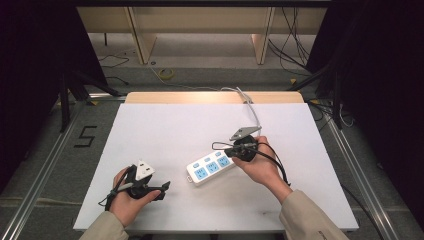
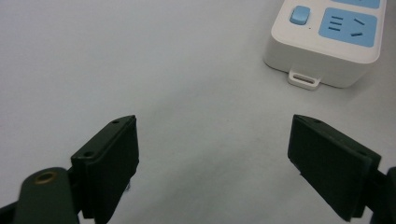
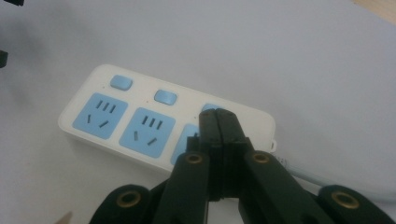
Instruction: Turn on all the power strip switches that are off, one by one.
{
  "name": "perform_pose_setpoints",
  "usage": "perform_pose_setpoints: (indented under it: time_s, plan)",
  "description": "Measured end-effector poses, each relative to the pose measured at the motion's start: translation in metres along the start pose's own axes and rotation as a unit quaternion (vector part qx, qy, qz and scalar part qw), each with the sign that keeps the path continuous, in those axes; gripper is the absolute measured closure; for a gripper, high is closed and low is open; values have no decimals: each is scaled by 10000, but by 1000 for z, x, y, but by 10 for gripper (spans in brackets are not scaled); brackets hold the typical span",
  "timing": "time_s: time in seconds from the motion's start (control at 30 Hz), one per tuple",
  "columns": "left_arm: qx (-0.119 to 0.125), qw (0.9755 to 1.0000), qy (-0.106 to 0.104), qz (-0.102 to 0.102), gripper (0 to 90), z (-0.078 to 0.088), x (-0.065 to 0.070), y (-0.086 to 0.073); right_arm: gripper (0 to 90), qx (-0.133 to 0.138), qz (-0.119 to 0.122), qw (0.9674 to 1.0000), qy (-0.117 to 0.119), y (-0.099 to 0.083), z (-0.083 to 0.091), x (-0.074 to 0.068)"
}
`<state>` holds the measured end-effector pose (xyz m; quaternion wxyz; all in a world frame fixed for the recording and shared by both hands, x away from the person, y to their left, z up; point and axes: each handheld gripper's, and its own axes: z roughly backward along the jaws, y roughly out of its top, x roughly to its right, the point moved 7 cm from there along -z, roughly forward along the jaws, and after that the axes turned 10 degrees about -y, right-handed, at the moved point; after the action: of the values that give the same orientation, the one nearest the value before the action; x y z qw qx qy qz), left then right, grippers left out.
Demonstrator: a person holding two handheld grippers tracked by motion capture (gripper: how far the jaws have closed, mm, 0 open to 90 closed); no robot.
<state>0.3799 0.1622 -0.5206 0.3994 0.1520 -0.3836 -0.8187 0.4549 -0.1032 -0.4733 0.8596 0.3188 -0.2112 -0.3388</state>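
A white power strip with three blue sockets and blue switches lies at the table's middle front. In the right gripper view the strip runs across the frame, and my right gripper is shut with nothing between its jaws. Its tips sit over the blue switch nearest the cord end; whether they touch it is unclear. From above, the right gripper is at the strip's right end. My left gripper is held open at the front left, apart from the strip. Its open jaws point past the strip's near end.
The strip's white cord runs to the back edge of the white table. A floor marking "5" is on the left. Loose cables lie on the floor behind, and dark curtains stand on both sides.
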Motion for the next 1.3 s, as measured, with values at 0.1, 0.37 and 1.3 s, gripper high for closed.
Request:
perform_pose_setpoints:
  time_s: [0.1,0.37,1.3]
  plan:
    - [1,10000,-1,0,162,0,0,0,900,-10,-8,10000,1,1,-1,0]
    - [-7,10000,-4,3,162,-1,1,0,900,-72,26,10000,8,4,-6,-2]
    - [-38,10000,-8,-43,162,-1,1,0,900,-247,75,9996,-61,9,-22,-2]
